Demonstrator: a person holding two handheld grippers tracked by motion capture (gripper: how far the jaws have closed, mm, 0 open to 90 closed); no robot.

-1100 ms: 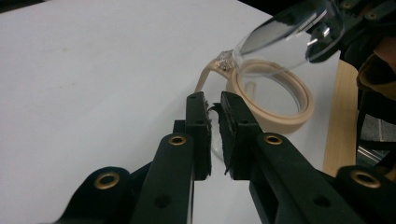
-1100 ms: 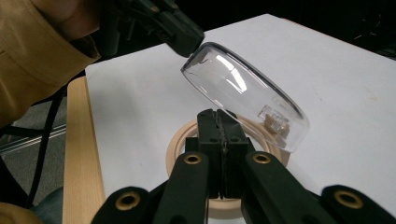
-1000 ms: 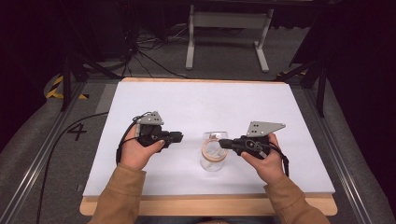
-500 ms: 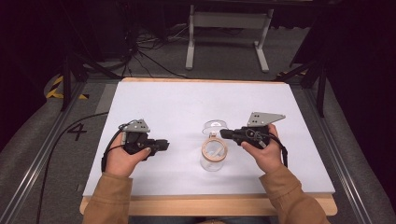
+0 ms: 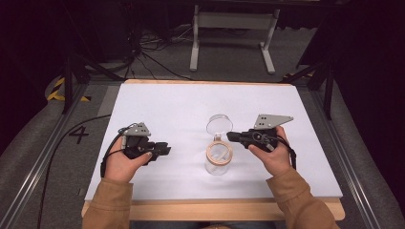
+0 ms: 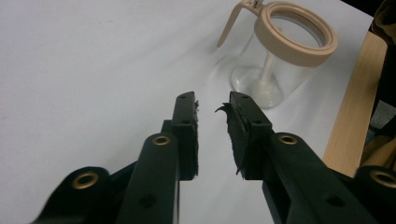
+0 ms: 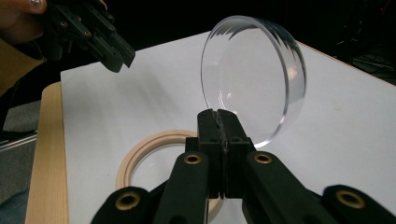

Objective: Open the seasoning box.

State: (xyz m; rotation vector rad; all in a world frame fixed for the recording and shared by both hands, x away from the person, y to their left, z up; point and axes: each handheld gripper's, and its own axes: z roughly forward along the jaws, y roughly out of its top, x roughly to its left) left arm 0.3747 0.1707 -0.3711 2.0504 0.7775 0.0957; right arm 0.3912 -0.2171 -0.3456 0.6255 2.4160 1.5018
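Observation:
A clear glass jar [image 5: 218, 160] with a beige rim stands on the white table [image 5: 167, 105], near the front middle. Its round clear lid [image 5: 219, 123] is tipped up on edge behind the jar's mouth. My right gripper [image 5: 229, 136] comes in from the right and is shut on the lid's lower edge; in the right gripper view the lid [image 7: 254, 79] rises just past the closed jaws [image 7: 218, 114], above the beige rim [image 7: 140, 158]. My left gripper [image 5: 167, 150] rests left of the jar, apart from it. Its jaws [image 6: 212, 100] stand open with nothing between them, pointing at the jar [image 6: 280, 60].
A wooden strip [image 5: 215, 207] runs along the table's near edge. Beyond the far edge, a white stand [image 5: 231, 21] and cables lie on the dark floor. A beige clasp arm [image 6: 231, 23] sticks out from the jar's rim.
The lid has swung up off the jar's mouth with my right gripper on it. My left gripper has let go of the jar and drawn back to the left.

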